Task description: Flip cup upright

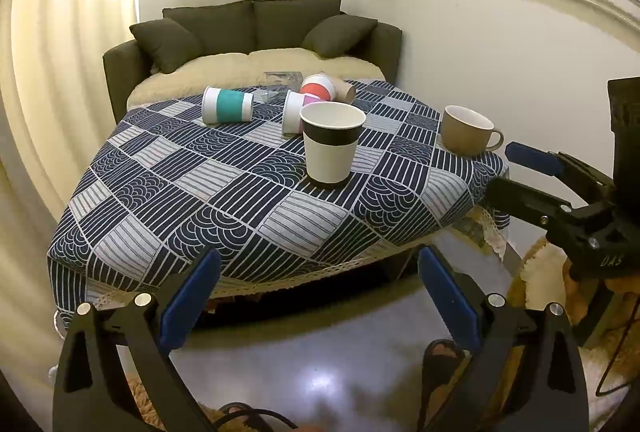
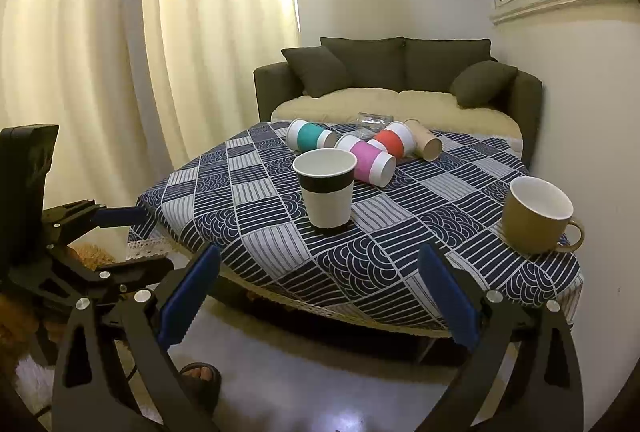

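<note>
Standing upright: black-banded cup [image 1: 331, 144] | both tools spread, off tablecloth [image 1: 200, 200]

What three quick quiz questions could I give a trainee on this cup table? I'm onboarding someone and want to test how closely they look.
1. True or false: the black-banded paper cup stands upright on the tablecloth.
2. Which lies on its side? A) the tan mug B) the teal-banded cup C) the black-banded paper cup.
3. Fill in: both the left gripper and the right gripper are ____ and hold nothing.

Key
1. True; its mouth faces up.
2. B. The pink-banded cup, red-banded cup and plain brown cup also lie on their sides.
3. Open.
</note>
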A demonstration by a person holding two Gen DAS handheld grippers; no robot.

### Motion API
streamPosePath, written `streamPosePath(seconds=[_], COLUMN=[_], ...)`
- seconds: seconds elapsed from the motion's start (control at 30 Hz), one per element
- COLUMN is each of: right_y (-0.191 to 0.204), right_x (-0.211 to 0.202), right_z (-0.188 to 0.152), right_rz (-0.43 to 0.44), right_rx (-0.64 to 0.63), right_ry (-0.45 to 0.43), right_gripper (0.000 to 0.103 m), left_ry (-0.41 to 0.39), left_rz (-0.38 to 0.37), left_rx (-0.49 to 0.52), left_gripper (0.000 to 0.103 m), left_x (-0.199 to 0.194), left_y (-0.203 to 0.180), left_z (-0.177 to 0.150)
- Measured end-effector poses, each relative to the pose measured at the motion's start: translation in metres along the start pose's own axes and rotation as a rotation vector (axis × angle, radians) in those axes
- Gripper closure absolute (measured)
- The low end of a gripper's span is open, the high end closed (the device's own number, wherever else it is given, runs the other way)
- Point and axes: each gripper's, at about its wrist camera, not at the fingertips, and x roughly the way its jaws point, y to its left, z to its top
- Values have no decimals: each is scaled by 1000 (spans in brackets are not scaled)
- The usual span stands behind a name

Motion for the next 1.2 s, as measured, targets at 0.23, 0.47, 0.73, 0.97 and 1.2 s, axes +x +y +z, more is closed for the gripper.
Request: streamPosePath(seconds=[0.23,0.47,0.73,0.97,1.2], right_y=[0,0,-1,-1,-7], right_x=[0,1,1,2,0], right_z=[0,-1,-2,-1,0], right_rz=[-7,-6,-6,-12,-26], right_rx=[-1,7,9,15,36], right_ry=[-3,8,9,13,0], right_gripper=[5,5,5,5,5], left_ry=[1,6,4,7,10], left_rz=[-1,-4,2,2,3], left_rx=[-2,-9,9,3,2], left_gripper=[7,7,7,7,7], left_x=[-1,-1,0,0,0], left_y=[1,2,-1,-1,-1], left_z=[0,0,0,0,0])
